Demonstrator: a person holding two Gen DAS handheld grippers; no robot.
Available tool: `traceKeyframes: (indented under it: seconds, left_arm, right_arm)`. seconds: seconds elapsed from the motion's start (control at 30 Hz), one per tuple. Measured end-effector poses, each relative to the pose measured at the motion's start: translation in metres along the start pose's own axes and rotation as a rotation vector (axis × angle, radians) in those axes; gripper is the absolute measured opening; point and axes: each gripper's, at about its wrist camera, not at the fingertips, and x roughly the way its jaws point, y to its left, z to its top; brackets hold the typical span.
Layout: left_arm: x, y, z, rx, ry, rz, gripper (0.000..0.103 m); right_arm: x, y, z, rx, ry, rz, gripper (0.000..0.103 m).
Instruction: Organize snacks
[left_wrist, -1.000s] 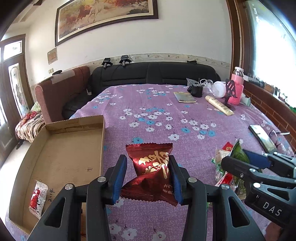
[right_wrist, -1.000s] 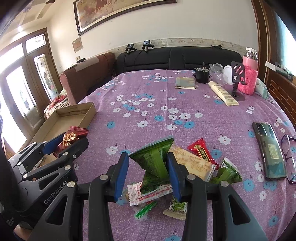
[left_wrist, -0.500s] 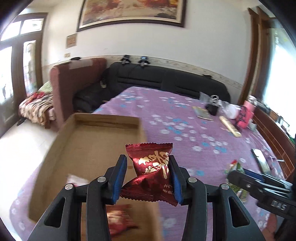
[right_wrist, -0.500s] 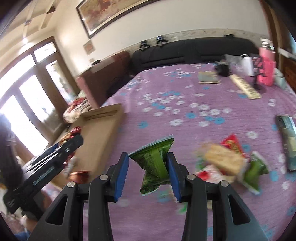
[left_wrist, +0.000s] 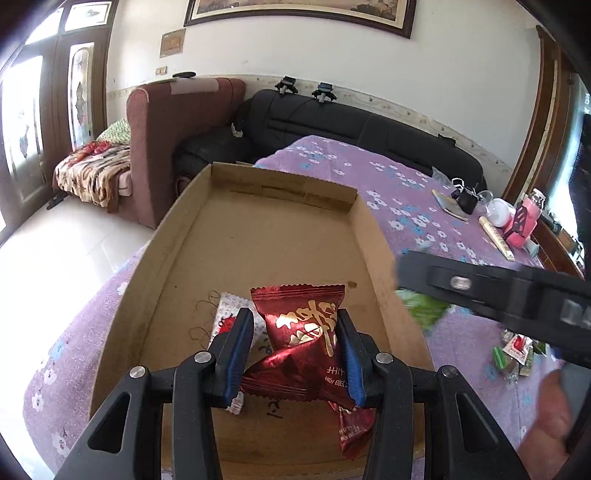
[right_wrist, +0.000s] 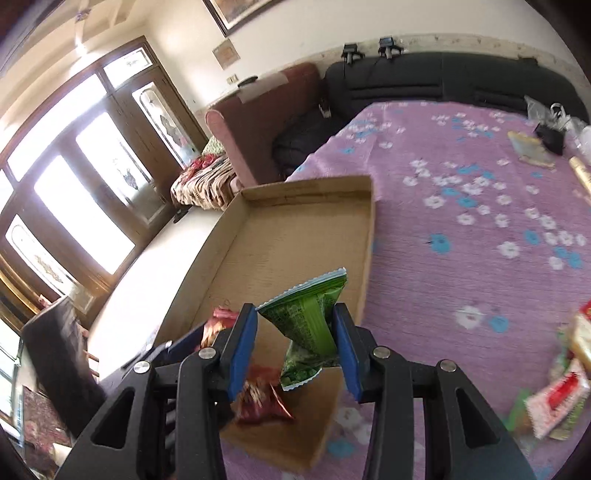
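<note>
Snacks are in both tools. Left tool (left_wrist: 295, 350) grips a red packet (left_wrist: 304, 332) with gold letters; its foil is crumpled and the upper edge is serrated. Right tool (right_wrist: 295, 347) grips a green packet (right_wrist: 308, 325), twisted in the middle, with a pale serrated edge on top.

A shallow cardboard box (left_wrist: 373, 240) lies at the corner of the desk (right_wrist: 461, 184), which has a purple cloth with flowers. On the box floor lie a white-red packet (left_wrist: 225, 317) and another red packet (left_wrist: 352, 428), both partly hidden behind the left tool. In the left view the right tool (left_wrist: 498, 291) crosses just beside the right wall of the box, blurred, and a hand (left_wrist: 550, 410) shows at the lower right. More snacks (right_wrist: 554, 402) lie in a heap on the cloth, right of the box. At the far side are a pink bottle (left_wrist: 524, 221), a notebook (right_wrist: 532, 149) and a black sofa (left_wrist: 369, 129).

The red packet hangs between the blue pads, above the near part of the box. The green packet is between its pads over the near right part of the box
</note>
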Motion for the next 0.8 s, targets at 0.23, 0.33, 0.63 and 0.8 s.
traceKeyframes:
  seconds: [0.23, 0.33, 0.63, 0.8]
  left_arm:
    - [0.016, -0.003, 0.001, 0.013, 0.067, 0.039, 0.048]
    - [0.019, -0.005, 0.001, 0.027, 0.081, 0.048, 0.048]
    - [0.023, 0.0, 0.002, 0.007, 0.104, 0.042, 0.048]
    - [0.021, 0.0, 0.002, 0.009, 0.093, 0.035, 0.049]
  right_arm:
    - [0.035, -0.004, 0.009, 0.058, 0.056, 0.009, 0.041]
    - [0.045, -0.005, 0.008, 0.067, 0.081, 0.007, 0.041]
    - [0.053, -0.009, 0.004, 0.074, 0.101, -0.003, 0.043]
    - [0.051, -0.011, 0.006, 0.078, 0.115, 0.003, 0.053]
